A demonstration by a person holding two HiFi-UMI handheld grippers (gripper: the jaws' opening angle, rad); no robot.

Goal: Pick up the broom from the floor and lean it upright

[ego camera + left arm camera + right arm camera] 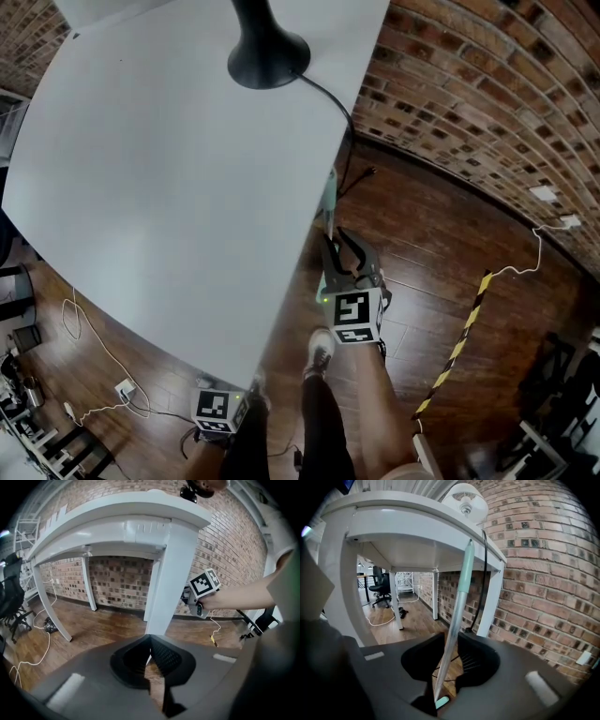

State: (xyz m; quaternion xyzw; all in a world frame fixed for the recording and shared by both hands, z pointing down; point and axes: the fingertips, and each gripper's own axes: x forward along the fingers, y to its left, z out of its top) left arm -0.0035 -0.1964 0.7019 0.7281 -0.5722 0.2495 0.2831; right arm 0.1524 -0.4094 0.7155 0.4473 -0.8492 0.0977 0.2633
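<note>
Broom [458, 599] propped against the bench [169, 187] edge

We see the broom standing tilted. The top of its pale green and metal handle rests against the right edge of the white bench, close to a bench leg [490, 602] and the brick wall [469, 103]. Its head is out of sight. Our right gripper [451, 634] has its fingers closed on the handle partway down, above the wooden floor [441, 244]. Our left gripper [150, 638] hangs by the near edge of the bench, left of the right one, its fingers closed tip to tip on nothing. A black lamp base [267, 56] sits at the far side of the bench.
</note>
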